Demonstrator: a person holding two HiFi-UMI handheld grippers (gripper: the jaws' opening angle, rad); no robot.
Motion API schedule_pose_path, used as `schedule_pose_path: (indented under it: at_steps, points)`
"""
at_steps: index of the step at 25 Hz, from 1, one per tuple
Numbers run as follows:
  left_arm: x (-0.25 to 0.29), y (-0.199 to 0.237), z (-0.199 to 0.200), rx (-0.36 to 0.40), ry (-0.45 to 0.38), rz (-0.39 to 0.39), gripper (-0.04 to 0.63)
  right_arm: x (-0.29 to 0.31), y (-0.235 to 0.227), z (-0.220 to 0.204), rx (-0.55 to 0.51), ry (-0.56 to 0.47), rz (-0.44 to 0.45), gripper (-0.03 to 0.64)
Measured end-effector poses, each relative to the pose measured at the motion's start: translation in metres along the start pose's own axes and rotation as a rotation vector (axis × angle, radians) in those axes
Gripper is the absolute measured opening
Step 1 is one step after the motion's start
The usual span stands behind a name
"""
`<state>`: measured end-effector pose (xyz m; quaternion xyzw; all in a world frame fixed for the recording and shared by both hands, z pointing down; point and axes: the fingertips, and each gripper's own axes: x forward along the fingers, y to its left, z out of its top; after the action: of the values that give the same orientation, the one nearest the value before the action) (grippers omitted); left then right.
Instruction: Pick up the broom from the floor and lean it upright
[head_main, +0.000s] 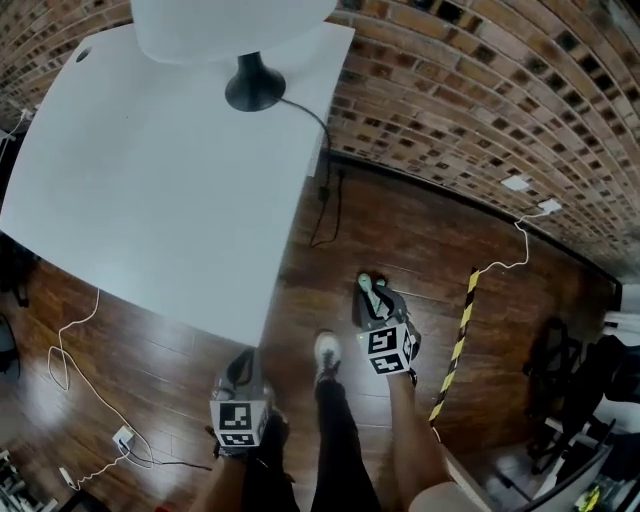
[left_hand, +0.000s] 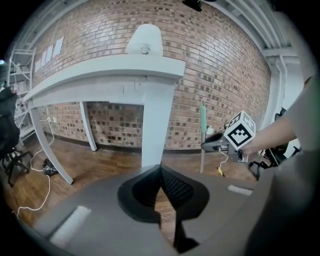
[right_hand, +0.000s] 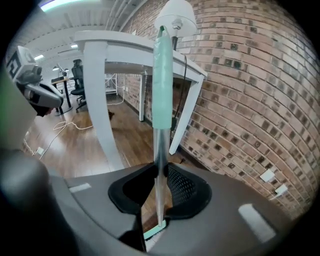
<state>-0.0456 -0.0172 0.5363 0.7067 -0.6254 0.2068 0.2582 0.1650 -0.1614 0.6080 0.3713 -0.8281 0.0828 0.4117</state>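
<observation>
The broom (right_hand: 162, 85) stands upright, a metal shaft with a pale green grip on top and its green head (right_hand: 154, 231) low by the floor. My right gripper (right_hand: 161, 167) is shut on the shaft below the grip. From above, the green grip end (head_main: 367, 284) shows just past the right gripper (head_main: 373, 302), over the wood floor near the brick wall. In the left gripper view the broom (left_hand: 203, 122) stands right of the table leg, with the right gripper (left_hand: 224, 142) on it. My left gripper (left_hand: 160, 169) is shut on nothing, and sits by the table's near edge (head_main: 238, 375).
A white table (head_main: 170, 170) with a lamp base (head_main: 254, 88) fills the left; its leg (left_hand: 157, 125) stands ahead of the left gripper. The brick wall (head_main: 480, 90) runs behind. Yellow-black tape (head_main: 458, 340) and white cables (head_main: 75, 350) lie on the floor. A shoe (head_main: 327, 352) is between the grippers.
</observation>
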Motion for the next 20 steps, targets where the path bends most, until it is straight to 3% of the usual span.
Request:
schedule_pose_path:
  at_steps: [9,16,20]
  points:
    - [0.014,0.003,-0.01,-0.051,0.006,0.043,-0.003,0.058,-0.013,0.082,0.094,-0.097,0.017,0.091]
    - [0.02,0.005,-0.019,0.009,0.058,0.061,-0.003,0.101,-0.012,0.138,0.112,-0.127,0.084,0.091]
    - [0.027,0.004,-0.022,-0.013,0.072,0.067,-0.002,0.112,-0.017,0.159,0.129,-0.144,0.084,0.091]
